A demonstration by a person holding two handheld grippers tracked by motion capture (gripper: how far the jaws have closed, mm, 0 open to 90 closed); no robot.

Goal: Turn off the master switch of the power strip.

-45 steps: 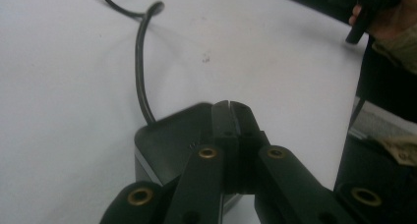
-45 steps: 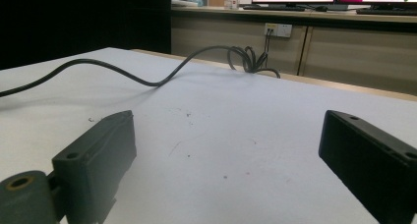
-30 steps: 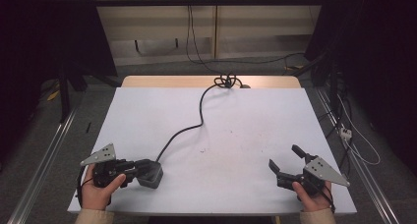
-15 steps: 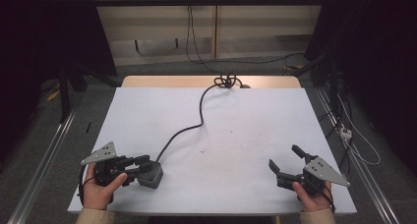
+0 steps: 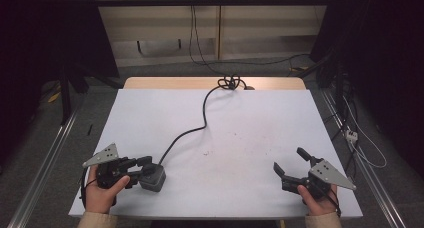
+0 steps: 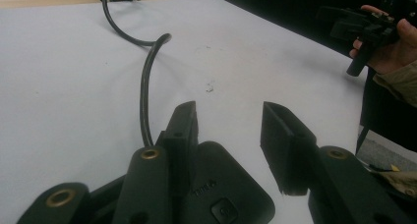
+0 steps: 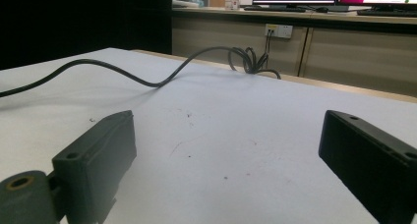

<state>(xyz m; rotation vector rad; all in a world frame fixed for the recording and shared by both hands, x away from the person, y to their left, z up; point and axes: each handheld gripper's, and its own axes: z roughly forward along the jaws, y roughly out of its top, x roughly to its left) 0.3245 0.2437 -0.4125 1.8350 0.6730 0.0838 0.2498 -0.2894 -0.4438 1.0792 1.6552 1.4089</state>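
A small black box (image 5: 154,179) with a button (image 6: 223,210) lies on the white table (image 5: 240,128) near its front left corner. A black cable (image 5: 205,113) runs from it to a knot (image 5: 231,82) at the far edge. My left gripper (image 5: 145,170) lies level at the box, and its jaws have just been opening. In the left gripper view (image 6: 231,108) the box sits low between them, the left one against it and the right one clear. My right gripper (image 5: 288,159) rests open and empty at the front right, with bare table between its jaws (image 7: 228,126).
The cable (image 7: 123,71) snakes across the table's middle towards the far edge. Metal rails run along the floor on both sides. A power strip (image 5: 351,134) and loose wires lie on the floor to the right. A cabinet with a wall socket (image 7: 278,31) stands behind the table.
The left gripper's jaws have spread apart from the black box, which stays where it was. Both hands kept their places; the right gripper looks the same.
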